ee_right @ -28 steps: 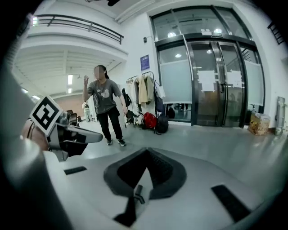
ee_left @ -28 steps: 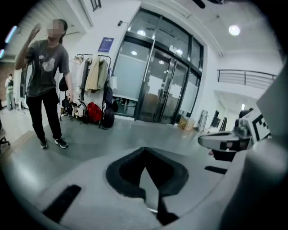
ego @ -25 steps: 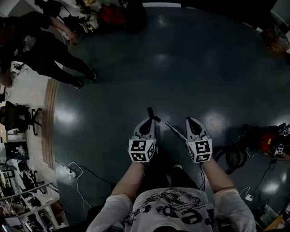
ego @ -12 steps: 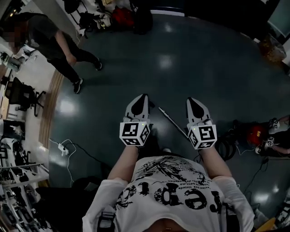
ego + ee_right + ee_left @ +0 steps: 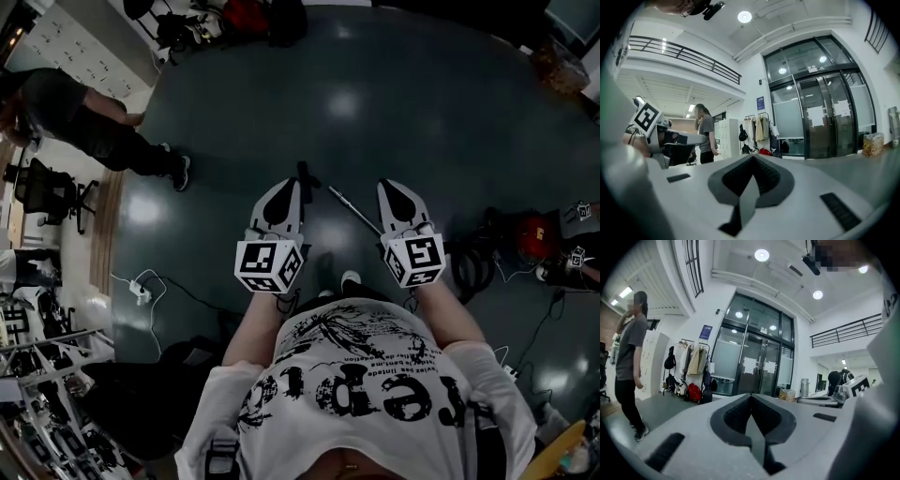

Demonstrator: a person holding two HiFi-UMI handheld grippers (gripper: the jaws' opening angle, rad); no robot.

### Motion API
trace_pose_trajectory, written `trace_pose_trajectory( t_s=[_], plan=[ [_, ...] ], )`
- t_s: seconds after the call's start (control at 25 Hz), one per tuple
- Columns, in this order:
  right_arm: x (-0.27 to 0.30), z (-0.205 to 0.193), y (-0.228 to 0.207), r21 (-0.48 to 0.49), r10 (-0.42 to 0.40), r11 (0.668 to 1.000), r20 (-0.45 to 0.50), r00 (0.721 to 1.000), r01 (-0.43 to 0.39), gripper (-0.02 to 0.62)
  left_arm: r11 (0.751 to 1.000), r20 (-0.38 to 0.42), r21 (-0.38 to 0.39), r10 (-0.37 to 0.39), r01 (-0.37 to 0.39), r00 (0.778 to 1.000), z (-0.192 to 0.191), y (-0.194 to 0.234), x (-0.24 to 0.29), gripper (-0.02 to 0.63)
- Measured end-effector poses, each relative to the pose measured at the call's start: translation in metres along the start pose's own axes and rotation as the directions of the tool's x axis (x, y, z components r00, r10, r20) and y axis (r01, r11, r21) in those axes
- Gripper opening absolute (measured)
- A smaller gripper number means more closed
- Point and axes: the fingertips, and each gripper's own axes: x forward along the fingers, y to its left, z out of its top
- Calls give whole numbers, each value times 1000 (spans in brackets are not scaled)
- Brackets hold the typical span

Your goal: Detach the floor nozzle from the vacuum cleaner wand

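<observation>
Both grippers are being held out over the dark floor [image 5: 394,103] in the middle of the head view. The fingers of the left gripper [image 5: 296,186] are being pressed together on nothing, and so are those of the right gripper [image 5: 386,187]. The silver wand [image 5: 354,209] is lying on the floor between the two grippers, apart from both. A dark piece [image 5: 306,172] near its upper-left end cannot be made out as the nozzle. The red vacuum cleaner [image 5: 531,234] is sitting at the right edge.
</observation>
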Motion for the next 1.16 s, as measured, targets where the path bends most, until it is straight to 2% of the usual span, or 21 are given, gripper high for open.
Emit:
trace_pose_trajectory(
  t_s=[0.2,0.36,0.56,0.76,1.16],
  plan=[
    [-14,-2,28,-4,-18,1000,-12,1000,17,2,998,-34,40,-45,47,998,-4,-9,-25,5],
    [-20,-5,48,-23,-21,1000,-23,1000,20,2,997,-35,62,-52,54,998,-3,-5,-43,5],
    [-24,-7,56,-54,-28,998,-27,999,26,2,998,2,8,-57,57,998,0,7,-60,5],
    [-24,5,56,-41,-83,996,4,997,83,2,998,2,28,-48,48,999,2,13,-65,5],
    [-15,7,65,-50,-66,997,4,998,67,2,999,8,30,-44,44,999,4,18,-58,5]
  ],
)
